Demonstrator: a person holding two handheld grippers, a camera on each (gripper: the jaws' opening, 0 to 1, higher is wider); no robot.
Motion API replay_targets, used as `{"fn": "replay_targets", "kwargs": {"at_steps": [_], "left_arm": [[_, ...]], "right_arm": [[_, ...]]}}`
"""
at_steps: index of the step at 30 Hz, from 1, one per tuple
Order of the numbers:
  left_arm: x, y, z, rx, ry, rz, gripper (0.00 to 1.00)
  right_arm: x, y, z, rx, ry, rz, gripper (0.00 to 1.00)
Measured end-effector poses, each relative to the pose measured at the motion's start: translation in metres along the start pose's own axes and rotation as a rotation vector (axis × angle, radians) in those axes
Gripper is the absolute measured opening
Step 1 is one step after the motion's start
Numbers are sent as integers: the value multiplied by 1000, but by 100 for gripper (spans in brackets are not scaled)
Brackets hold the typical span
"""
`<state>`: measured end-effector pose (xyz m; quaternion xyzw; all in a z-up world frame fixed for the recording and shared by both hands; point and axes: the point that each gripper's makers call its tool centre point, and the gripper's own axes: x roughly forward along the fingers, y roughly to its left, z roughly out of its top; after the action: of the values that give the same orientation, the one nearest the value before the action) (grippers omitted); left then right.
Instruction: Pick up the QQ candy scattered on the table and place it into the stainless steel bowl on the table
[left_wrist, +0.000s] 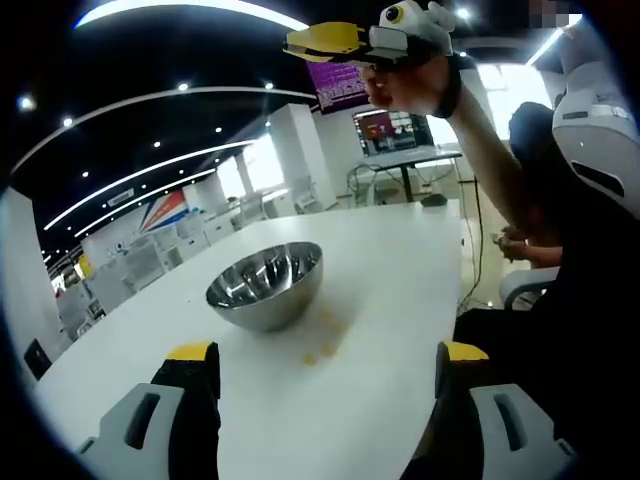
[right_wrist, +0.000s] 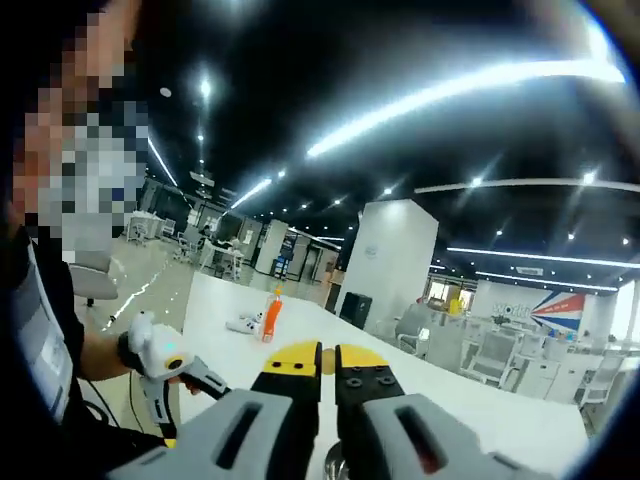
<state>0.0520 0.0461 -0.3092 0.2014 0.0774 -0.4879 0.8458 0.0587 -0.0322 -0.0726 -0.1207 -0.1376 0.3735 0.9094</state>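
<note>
Left gripper (left_wrist: 325, 365): yellow-tipped black jaws spread wide, nothing between them, hovering low over the white tabletop (left_wrist: 400, 260).

Shiny round stainless steel bowl (left_wrist: 265, 285) sits just past the jaw tips, nearer the left jaw, upright, bare table all round it. Cannot tell whether anything is inside.

Small yellow QQ candy pieces (left_wrist: 326, 340) lie loose on the table just right of the bowl, toward the near side, close to its base but apart from it. They sit between the bowl and the jaw tips, roughly on the jaw centreline.

Table's right edge runs well right of the bowl, past the right jaw; a seated person in dark clothes is pressed up against that edge. Far edge is well beyond the bowl, open white surface in between.

Right gripper (right_wrist: 328, 358): raised high above the bowl, held in a hand (left_wrist: 415, 88), yellow jaw tips pressed together with no visible gap, gripping nothing. In the right gripper view, an orange bottle (right_wrist: 271, 315) stands upright far down the table.
</note>
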Motion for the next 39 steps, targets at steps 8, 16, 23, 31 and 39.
{"fn": "replay_targets", "kwargs": {"at_steps": [8, 16, 23, 31, 39], "left_arm": [[1, -2, 1, -2, -6, -2, 89], [-6, 0, -3, -5, -5, 5, 89], [-7, 2, -4, -10, -8, 9, 89], [-5, 1, -5, -16, -10, 5, 89], [-4, 0, -3, -12, -11, 5, 89]], "right_arm": [[37, -73, -70, -20, 113, -157, 4], [48, -110, -197, 74, 318, -225, 5], [47, -106, -264, 140, 431, -229, 5], [40, -99, -293, 179, 496, -226, 6], [35, -100, -301, 181, 507, -228, 7]]}}
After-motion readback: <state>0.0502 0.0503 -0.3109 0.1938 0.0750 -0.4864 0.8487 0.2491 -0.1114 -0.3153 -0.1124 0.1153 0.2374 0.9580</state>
